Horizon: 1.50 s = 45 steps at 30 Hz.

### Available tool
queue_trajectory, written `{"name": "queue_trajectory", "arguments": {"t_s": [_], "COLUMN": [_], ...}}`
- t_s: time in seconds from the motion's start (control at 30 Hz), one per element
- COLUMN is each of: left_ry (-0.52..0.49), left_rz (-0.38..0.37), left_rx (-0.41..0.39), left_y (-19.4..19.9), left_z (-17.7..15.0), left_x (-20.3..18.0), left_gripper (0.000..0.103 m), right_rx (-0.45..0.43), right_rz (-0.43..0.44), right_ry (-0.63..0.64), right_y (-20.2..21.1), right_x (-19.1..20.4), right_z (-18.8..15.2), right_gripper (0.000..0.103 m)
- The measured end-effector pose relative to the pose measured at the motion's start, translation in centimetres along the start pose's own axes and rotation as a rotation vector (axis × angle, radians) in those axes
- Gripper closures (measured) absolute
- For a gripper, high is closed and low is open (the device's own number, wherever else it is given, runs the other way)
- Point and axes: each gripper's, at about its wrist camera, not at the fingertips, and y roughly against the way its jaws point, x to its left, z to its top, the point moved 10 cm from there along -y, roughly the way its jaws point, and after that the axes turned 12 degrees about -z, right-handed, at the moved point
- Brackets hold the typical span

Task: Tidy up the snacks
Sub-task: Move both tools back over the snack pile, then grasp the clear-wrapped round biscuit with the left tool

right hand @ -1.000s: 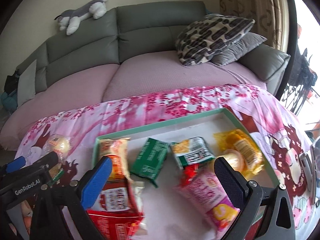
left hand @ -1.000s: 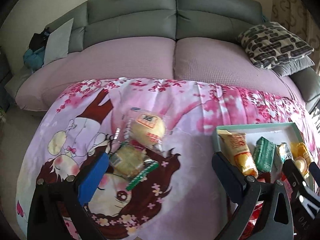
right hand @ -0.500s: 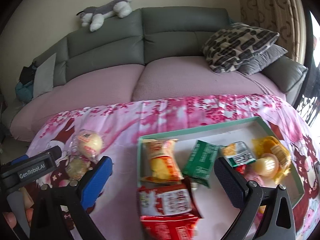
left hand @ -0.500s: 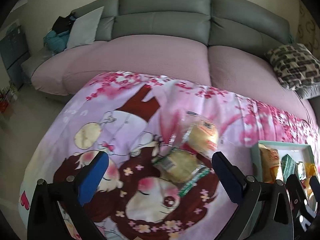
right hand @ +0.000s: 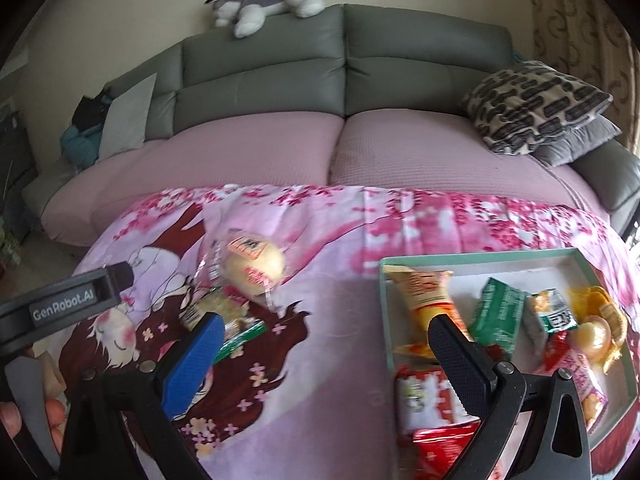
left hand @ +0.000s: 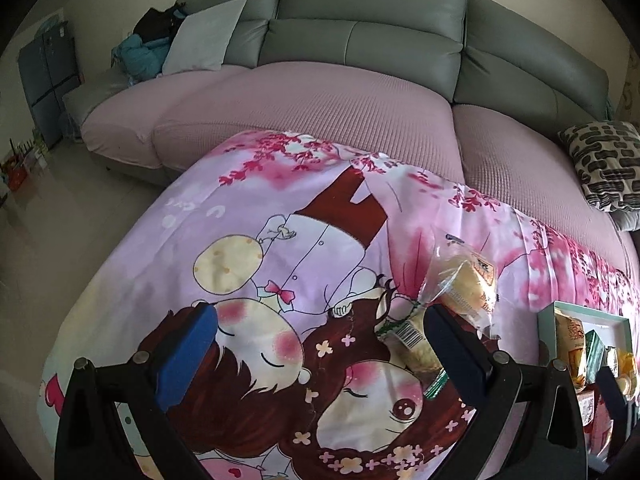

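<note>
L gripper point(left hand: 316, 352): jaws wide apart, empty, above cloth point(left hand: 280, 216).
R gripper point(right hand: 324, 344): released, empty.
Bun packs point(right hand: 252, 264): two, touching, outside tray point(right hand: 480, 258).

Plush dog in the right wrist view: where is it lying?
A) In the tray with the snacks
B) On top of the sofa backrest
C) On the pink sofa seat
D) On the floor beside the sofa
B: the plush dog is stretched out along the top edge of the grey sofa backrest, well above the tray of snacks.
</note>
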Motion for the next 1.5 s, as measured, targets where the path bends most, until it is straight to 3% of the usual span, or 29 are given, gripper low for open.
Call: {"name": "queue_trajectory", "arguments": {"t_s": [0.27,0.57,0.87,1.5], "left_ry": [0.011,-0.005,-0.029,-0.081], "left_rz": [-0.032,-0.072,-0.133,-0.151], "left_rx": [0.051,0.110,0.156,0.240], "left_y": [-1.8,-3.5,-5.0,-7.9], "left_z": [-1.0,-2.1,-3.0,-5.0], "left_x": [-0.1,-1.3,-3.6,-6.4], "left_gripper": [0.001,0.001,0.000,0.001], "right_rx": [0.044,0.077,0.074,0.074], "right_rz": [0.013,-0.008,-0.066,-0.142], "right_ry": [0.045,0.066,0.076,0.000], "right_y": [-1.7,-3.0,-3.2,-3.5], "right_x": [2.1,2.0,0.1,-5.1], "right_z": [-1.4,-2.2,-1.9,-1.0], "right_gripper": [0.000,0.000,0.000,0.000]}}
